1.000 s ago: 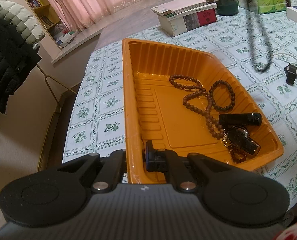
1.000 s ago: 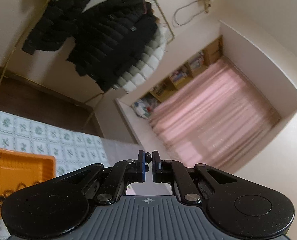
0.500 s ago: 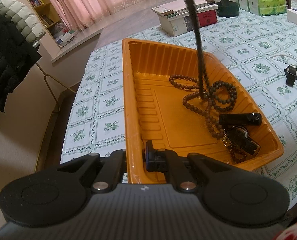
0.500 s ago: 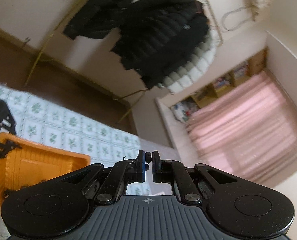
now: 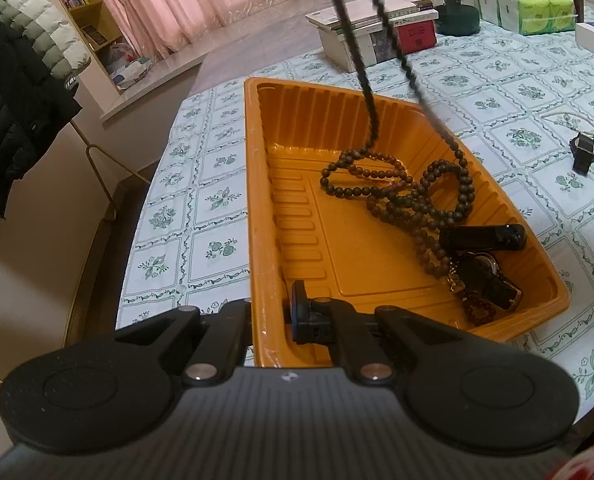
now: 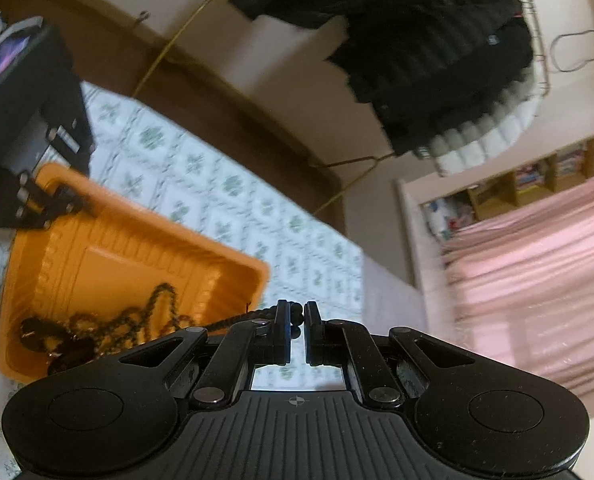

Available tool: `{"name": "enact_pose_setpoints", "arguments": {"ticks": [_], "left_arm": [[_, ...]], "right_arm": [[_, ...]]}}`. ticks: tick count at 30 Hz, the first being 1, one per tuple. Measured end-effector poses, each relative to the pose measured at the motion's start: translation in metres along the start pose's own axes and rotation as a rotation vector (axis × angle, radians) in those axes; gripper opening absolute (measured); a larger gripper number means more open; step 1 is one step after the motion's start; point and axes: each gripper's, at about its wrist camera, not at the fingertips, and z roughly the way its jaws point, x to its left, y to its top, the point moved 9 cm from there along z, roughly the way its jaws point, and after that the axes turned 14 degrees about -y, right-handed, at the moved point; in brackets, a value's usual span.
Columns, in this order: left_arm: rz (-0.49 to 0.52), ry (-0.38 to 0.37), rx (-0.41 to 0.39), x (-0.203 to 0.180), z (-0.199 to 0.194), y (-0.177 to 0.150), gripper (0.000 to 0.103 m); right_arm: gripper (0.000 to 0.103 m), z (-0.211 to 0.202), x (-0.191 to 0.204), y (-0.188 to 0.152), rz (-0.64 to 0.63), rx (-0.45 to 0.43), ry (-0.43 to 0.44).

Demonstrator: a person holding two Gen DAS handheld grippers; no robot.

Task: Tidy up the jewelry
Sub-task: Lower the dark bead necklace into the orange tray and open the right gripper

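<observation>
1. The left hand-held gripper (image 5: 271,312) is pinching the near short wall of the orange ribbed plastic tray (image 5: 257,184), one finger outside the wall and one inside, its jaws pressed together on the rim
2. The tray is sitting on the counter (image 5: 217,184), which is covered with a white cloth printed with green flowers, near the counter's left edge
3. The right hand-held gripper (image 6: 295,326) is pinching a strand of dark round wooden beads (image 6: 295,320) between its nearly closed pads; a few beads are showing in the narrow gap between the jaws
4. In the left wrist view that long dark bead strand (image 5: 371,92) is hanging down in two lines from above the frame, and its lower end is lying coiled on the tray floor (image 5: 357,176) toward the far half of the tray
5. A second string of brown beads (image 5: 421,236) is lying tangled beside it, running toward the tray's right wall
6. A black oblong case (image 5: 483,237) is lying against the right wall, and just nearer the near right corner a dark wristwatch (image 5: 485,276) is resting with small reddish beads (image 5: 479,310) beside it
7. Outside the tray, a small black watch-like object (image 5: 585,152) is lying on the counter near its right edge, well apart from the tray
8. A stack of books (image 5: 377,32), a dark green jar (image 5: 453,4) and green tissue packs (image 5: 525,10) are standing along the counter's far edge
</observation>
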Motion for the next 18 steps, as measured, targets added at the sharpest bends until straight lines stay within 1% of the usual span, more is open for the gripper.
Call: {"name": "enact_pose_setpoints", "arguments": {"ticks": [3,6,9,11,14,18], "left_arm": [[-0.002,-0.001,0.0,0.0,0.0,0.0,0.003],[-0.003,-0.002,0.0,0.0,0.0,-0.001,0.003],[-0.004,-0.004,0.001,0.001,0.001,0.0,0.003],[-0.003,-0.005,0.001,0.001,0.001,0.0,0.003],[-0.004,-0.004,0.001,0.001,0.001,0.0,0.003],[-0.004,-0.004,0.001,0.001,0.001,0.0,0.003]], "right_arm": [[0.006,0.014,0.015,-0.002,0.015,0.009,0.036],[0.006,0.025,0.025,-0.002,0.027,0.017,0.049],[0.006,0.035,0.038,-0.006,0.02,0.058,0.092],[0.006,0.037,0.046,-0.01,0.007,0.071,0.113],[0.006,0.041,0.054,-0.014,0.032,0.084,0.138],[0.006,0.038,0.054,-0.014,0.076,0.075,0.14]]}}
